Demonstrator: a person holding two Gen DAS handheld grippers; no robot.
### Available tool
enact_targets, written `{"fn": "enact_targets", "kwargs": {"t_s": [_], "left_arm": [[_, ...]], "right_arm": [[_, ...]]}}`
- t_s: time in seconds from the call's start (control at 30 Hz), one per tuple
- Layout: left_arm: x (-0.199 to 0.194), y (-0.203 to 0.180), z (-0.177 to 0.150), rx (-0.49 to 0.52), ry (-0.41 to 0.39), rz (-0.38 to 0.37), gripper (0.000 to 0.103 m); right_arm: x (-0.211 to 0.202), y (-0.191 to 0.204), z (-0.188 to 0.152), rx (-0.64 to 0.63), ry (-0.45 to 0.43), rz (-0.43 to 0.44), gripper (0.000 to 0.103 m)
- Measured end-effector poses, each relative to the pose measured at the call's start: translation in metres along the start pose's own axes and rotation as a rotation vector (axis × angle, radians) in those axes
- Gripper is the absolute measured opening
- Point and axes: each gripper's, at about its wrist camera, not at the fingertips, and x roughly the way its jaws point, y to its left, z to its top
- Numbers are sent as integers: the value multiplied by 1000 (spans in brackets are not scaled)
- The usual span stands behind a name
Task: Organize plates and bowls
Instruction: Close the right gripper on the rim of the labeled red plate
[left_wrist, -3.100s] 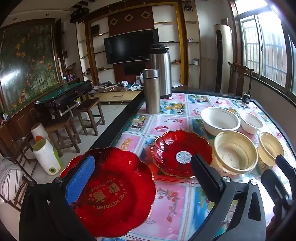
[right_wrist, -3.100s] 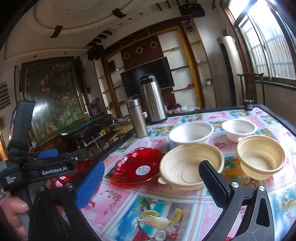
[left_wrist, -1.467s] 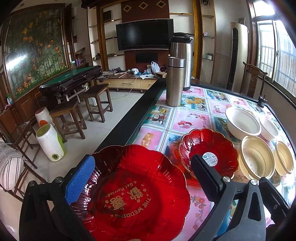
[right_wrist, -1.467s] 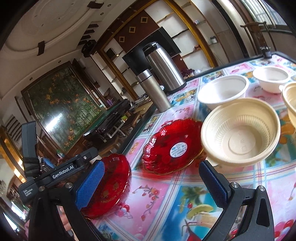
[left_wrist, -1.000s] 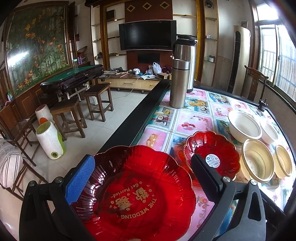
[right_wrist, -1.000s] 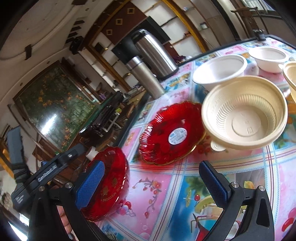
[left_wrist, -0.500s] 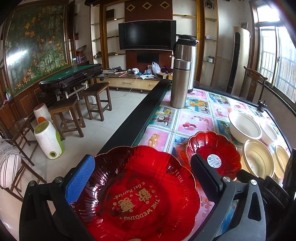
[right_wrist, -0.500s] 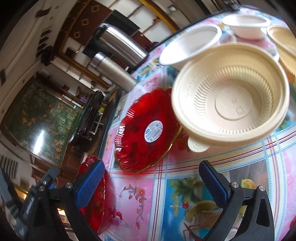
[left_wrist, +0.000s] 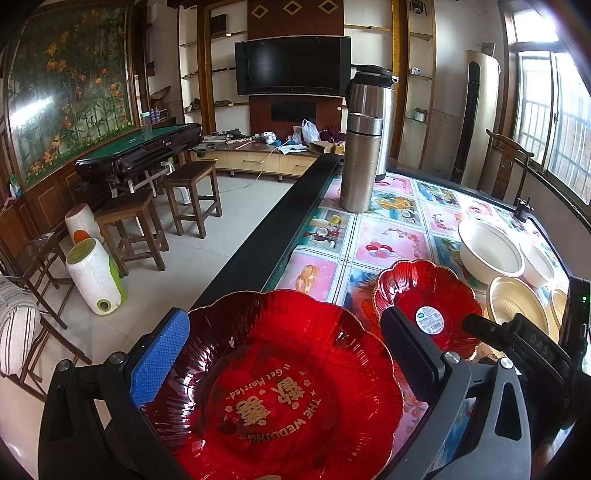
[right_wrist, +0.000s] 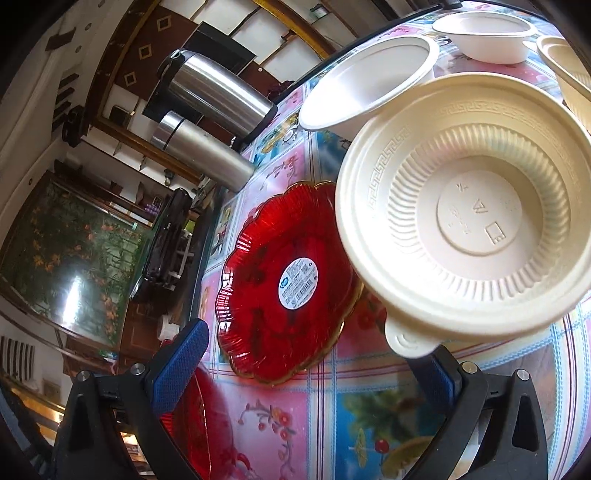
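Note:
A large red plate (left_wrist: 273, 391) with gold wedding lettering lies at the table's near left edge, low between the fingers of my open left gripper (left_wrist: 286, 328). A smaller red plate (left_wrist: 428, 306) with a white sticker sits just beyond it. My right gripper (right_wrist: 310, 369) is open and tilted down over that smaller red plate (right_wrist: 291, 280). The tab of a big cream ribbed bowl (right_wrist: 472, 218) lies close to its right finger. Further back stand a white bowl (right_wrist: 365, 74) and a small white bowl (right_wrist: 484, 33). Part of the right gripper's body shows in the left wrist view.
Two steel flasks (left_wrist: 364, 162) stand upright at the far left of the picture-tiled table (left_wrist: 384, 243). Another cream bowl (right_wrist: 569, 70) sits at the right edge. Left of the table's black edge (left_wrist: 280, 221) are floor, stools (left_wrist: 129, 225) and a white bin (left_wrist: 96, 280).
My right gripper has tipped downward and come much closer to the smaller red plate and the cream bowl. My left gripper has edged in over the large red plate.

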Motion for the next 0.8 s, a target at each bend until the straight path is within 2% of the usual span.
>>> {"fn": "enact_targets", "kwargs": {"t_s": [0.1, 0.17, 0.23, 0.33, 0.47, 0.8], "left_arm": [[0, 0, 0, 1, 1, 0, 103], [1, 1, -1, 1, 3, -1, 103], [1, 1, -1, 3, 3, -1, 103], [4, -2, -1, 10, 10, -4, 103], [8, -10, -3, 31, 40, -22, 103], [-1, -22, -4, 57, 81, -60, 103]], "right_arm": [[3, 2, 1, -7, -4, -11, 102], [4, 4, 1, -15, -9, -24, 94], [8, 1, 1, -12, 8, -14, 62], [11, -9, 2, 23, 24, 2, 38], [14, -14, 4, 28, 37, -9, 17], [4, -19, -7, -22, 109, 29, 15]]}}
